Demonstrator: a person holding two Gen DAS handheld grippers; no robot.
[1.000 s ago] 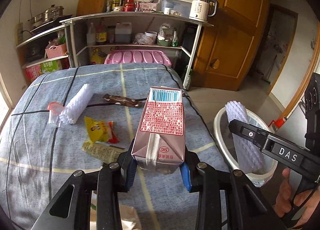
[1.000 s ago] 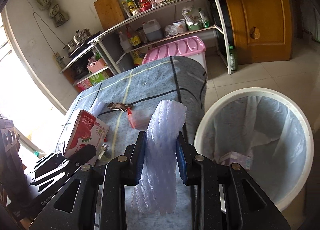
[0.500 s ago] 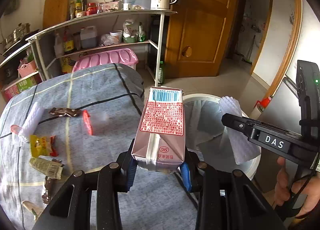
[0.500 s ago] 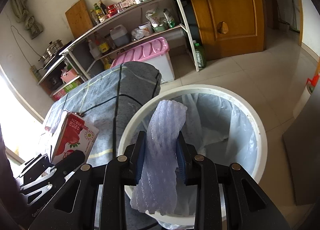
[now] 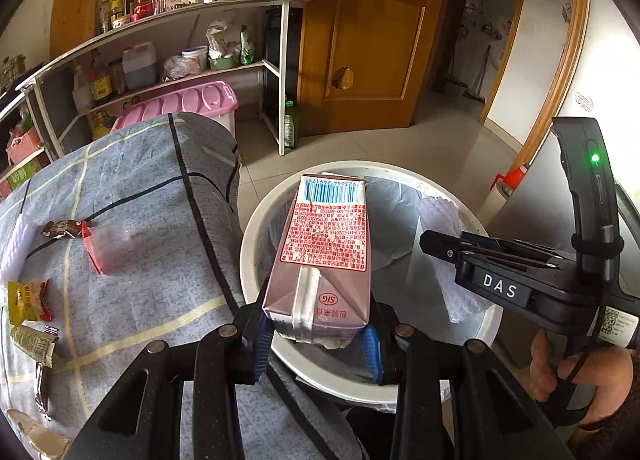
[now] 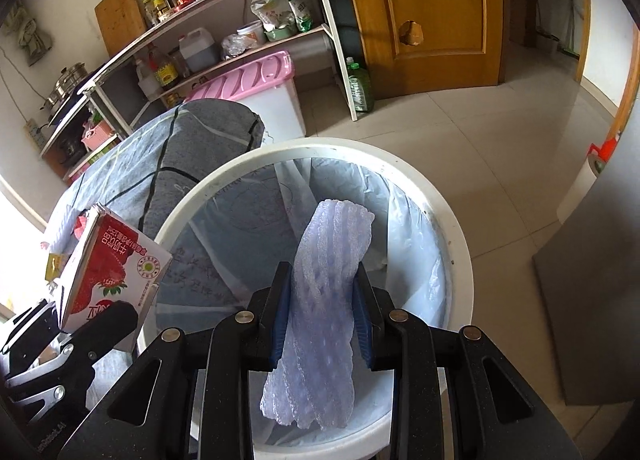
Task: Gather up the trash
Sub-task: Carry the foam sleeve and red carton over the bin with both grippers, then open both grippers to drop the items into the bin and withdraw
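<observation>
- Bench [image 5: 132, 220] under a blue-grey checked cloth lies to the left of the left tool, its rounded edge just beside the bin.
- White bin [image 5: 256, 228], lined with a pale plastic bag [image 6: 416, 220], stands on the tiled floor directly below and ahead of both tools.
- Left tool [image 5: 318, 334] is clamped on a milk carton [image 5: 326, 244]; its blue pads press the carton's two sides near the folded base, jaws only partly apart.
- The carton's long axis runs forward along the tool's fingers, barcode end pointing away from it and out over the bin's open mouth, folded base nearest the tool.
- Right tool [image 6: 322, 318] grips a lilac foam net sleeve [image 6: 324, 312] squeezed between its pads, jaws narrow.
- The sleeve's long axis also follows the fingers: one end reaches ahead over the bin's interior, the other hangs back below the jaws.
- In the right wrist view the carton [image 6: 114, 264] sits to the left of the right tool, over the bin's rim.
- Small wrappers [image 5: 28, 300] and a brown sweet wrapper [image 5: 60, 229] lie on the bench, far left of the left tool.
</observation>
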